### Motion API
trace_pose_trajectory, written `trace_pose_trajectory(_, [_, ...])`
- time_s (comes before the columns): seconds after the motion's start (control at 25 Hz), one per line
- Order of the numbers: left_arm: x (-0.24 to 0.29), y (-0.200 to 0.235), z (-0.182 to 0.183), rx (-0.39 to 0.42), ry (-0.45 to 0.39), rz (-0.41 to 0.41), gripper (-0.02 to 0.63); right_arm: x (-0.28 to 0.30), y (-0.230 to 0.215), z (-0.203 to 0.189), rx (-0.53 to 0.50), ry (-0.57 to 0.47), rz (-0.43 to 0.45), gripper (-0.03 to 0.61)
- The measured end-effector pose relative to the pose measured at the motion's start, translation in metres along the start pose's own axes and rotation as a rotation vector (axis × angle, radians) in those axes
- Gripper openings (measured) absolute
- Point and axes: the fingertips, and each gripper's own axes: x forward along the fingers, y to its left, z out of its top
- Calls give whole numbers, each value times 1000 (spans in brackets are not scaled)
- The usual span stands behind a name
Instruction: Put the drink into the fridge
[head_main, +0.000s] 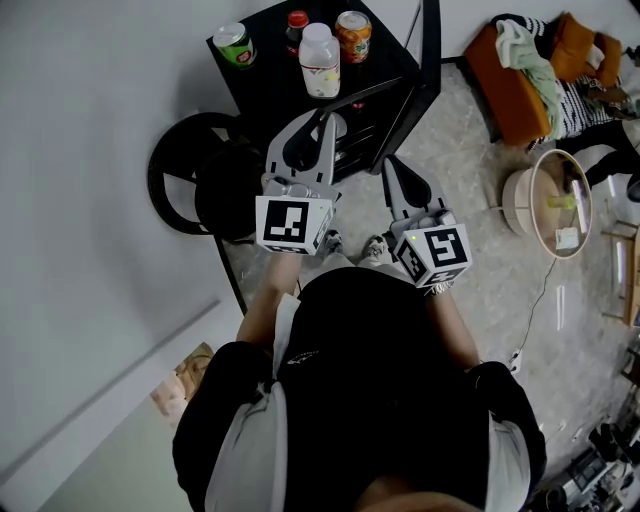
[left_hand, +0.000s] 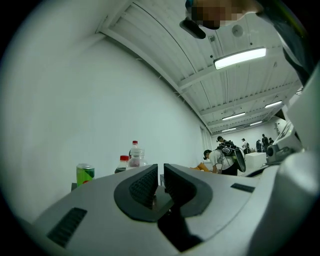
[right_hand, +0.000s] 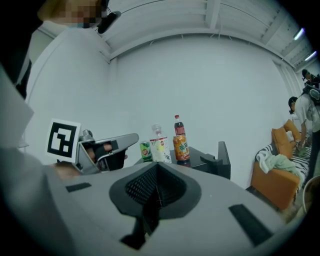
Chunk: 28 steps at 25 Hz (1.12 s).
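The clear white-labelled plastic bottle (head_main: 320, 60) stands upright far ahead, nearer the left gripper (head_main: 315, 125) than the right gripper (head_main: 395, 170), both closed and empty.

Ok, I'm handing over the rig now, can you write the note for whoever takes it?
Left gripper: shut, empty.
Right gripper: shut, empty.
Both are held short of the black cabinet. On its top stand a green can, a red-capped dark bottle, a white-capped clear plastic bottle and an orange can.
Done: nothing picked up.
Left: grasp a drink and put it in the fridge.
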Motion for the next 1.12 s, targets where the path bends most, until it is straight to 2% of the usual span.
trace_pose_trajectory(0.56, [61, 45, 14, 5, 72, -35, 267, 30, -10, 2, -2, 3, -62, 14])
trace_pose_trajectory(0.72, [82, 59, 17, 12, 92, -45, 291, 43, -9, 0, -1, 6, -69, 14])
trace_pose_trajectory(1.12, [122, 68, 11, 25, 175, -119, 291, 62, -18, -2, 5, 13, -118, 14])
